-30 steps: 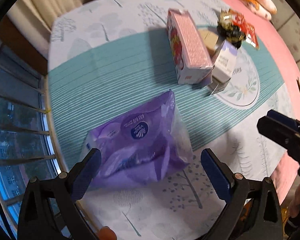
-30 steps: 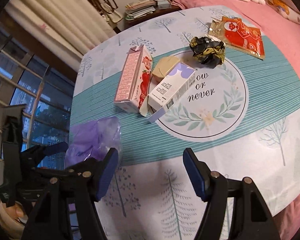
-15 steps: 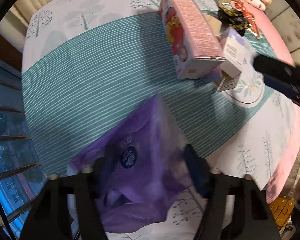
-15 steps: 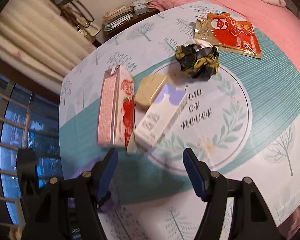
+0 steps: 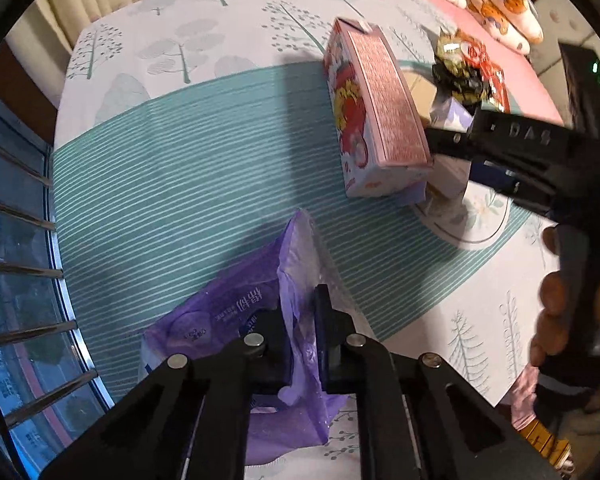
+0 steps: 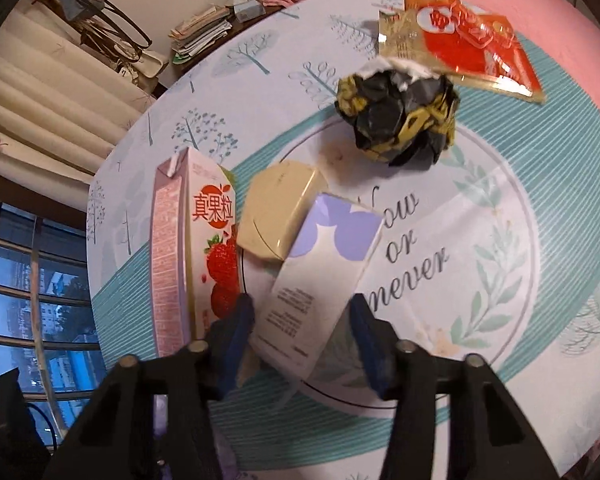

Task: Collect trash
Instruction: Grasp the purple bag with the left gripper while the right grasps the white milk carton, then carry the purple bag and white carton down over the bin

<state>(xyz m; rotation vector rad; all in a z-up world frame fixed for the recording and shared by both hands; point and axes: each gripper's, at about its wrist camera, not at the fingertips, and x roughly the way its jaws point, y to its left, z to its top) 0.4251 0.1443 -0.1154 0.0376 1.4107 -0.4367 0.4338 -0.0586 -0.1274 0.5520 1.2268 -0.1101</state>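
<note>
My left gripper point(image 5: 302, 322) points steeply down, its jaws pinched together on a fold of the purple bag point(image 5: 236, 312) at the near edge. My right gripper point(image 6: 300, 332) also tips steeply down, farther right; its jaws are closing, with the white and lilac carton point(image 6: 320, 280) between the blue pads point(image 6: 240, 324), a slim gap still showing on the right side. From the left wrist view, my right hand point(image 5: 560, 304) wraps the black handle, fingers curled round it.
</note>
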